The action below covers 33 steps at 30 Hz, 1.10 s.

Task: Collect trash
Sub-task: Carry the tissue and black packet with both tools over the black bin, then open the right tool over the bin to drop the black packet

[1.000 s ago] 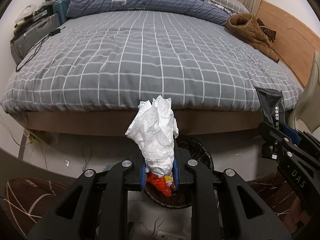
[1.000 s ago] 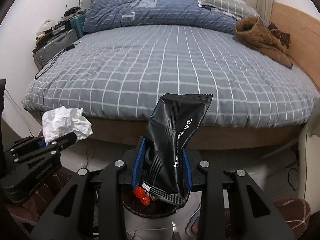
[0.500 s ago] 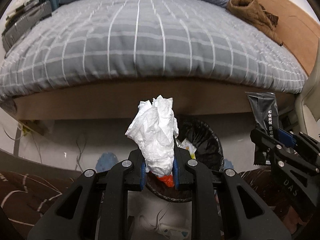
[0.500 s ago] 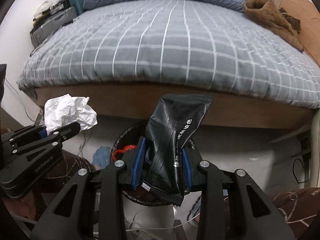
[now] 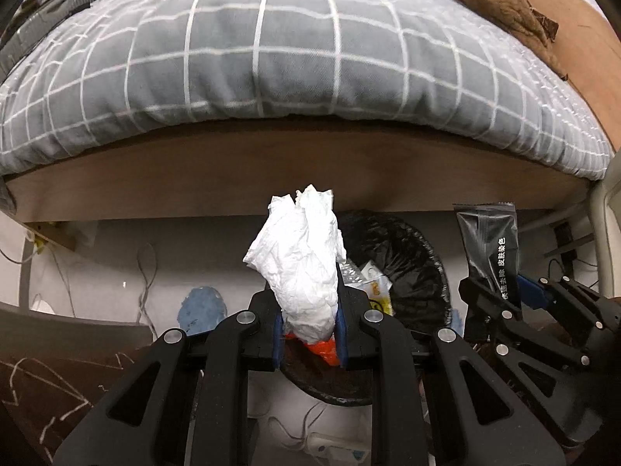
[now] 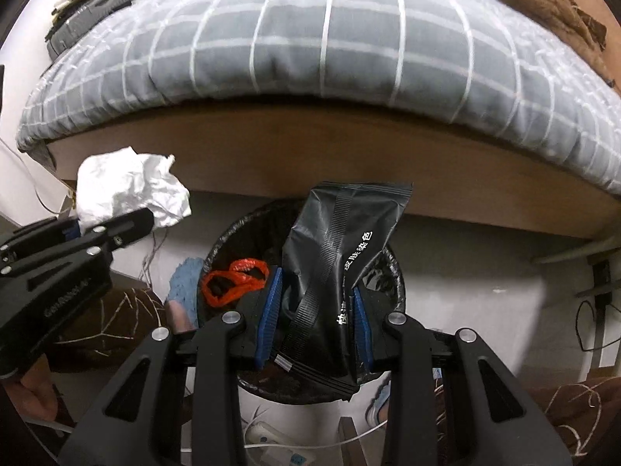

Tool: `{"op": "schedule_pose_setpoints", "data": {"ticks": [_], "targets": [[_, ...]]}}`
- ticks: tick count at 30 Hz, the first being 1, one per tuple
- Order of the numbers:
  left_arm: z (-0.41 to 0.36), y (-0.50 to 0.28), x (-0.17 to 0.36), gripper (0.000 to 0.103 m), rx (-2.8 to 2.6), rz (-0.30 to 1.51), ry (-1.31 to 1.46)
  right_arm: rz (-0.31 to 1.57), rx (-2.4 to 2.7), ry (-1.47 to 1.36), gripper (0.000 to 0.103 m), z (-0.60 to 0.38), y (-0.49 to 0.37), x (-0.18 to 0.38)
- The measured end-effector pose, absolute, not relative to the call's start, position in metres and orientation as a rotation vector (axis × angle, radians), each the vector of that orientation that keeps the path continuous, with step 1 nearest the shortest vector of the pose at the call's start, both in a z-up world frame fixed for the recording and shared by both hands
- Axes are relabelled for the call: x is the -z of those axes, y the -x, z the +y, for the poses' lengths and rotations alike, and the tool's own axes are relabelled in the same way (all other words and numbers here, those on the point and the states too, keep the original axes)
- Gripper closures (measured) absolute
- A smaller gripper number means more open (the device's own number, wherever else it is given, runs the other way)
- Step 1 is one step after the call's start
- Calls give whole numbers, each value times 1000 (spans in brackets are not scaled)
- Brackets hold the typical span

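Left to right. The left gripper (image 5: 308,330) was clenched on a crumpled white tissue (image 5: 300,268), which stood upright between its blue pads (image 5: 277,334); in the right wrist view the same tissue (image 6: 128,190) hung left of the bin's rim. Centre: a black-lined trash bin (image 6: 392,272) stood on the pale floor just before the wooden bed frame (image 6: 310,155), already holding an orange plastic bag (image 6: 233,281) and some pale wrappers (image 5: 368,281). Right: the right gripper (image 6: 315,310) was clenched on a black foil packet (image 6: 341,272) printed with white characters, held directly over the bin's mouth; the packet (image 5: 491,248) appeared beside the bin in the left wrist view. Above all lay the grey checked bedspread (image 5: 291,50).

Judgement: the step in hand was the drop. The packet could probably be let go where it hung. The tissue, being light and apt to drift or cling to a pad, would best be carried rightward over the opening and lowered near the liner before the jaws parted.
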<state>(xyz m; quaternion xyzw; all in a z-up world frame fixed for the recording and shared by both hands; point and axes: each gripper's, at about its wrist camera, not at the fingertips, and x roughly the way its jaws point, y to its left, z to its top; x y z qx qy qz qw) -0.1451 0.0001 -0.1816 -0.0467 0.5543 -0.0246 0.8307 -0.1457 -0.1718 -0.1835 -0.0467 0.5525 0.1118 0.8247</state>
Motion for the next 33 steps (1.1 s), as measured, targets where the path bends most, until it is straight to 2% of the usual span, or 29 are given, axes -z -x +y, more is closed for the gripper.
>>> {"op": "schedule_pose_setpoints", "data": {"ticks": [9, 15, 18, 23, 33], "targets": [[35, 144, 207, 84, -8, 1224, 124, 1253, -245, 101, 70, -155, 133, 220], [45, 147, 211, 84, -29, 1234, 136, 1258, -251, 116, 64, -146, 132, 225], [41, 146, 209, 84, -23, 1230, 135, 1251, -252, 128, 57, -144, 130, 227], [33, 145, 206, 84, -10, 1232, 131, 1228, -234, 130, 35, -150, 131, 221], [-2, 140, 200, 84, 46, 1216, 100, 1158, -161, 101, 14, -190, 134, 193]]}}
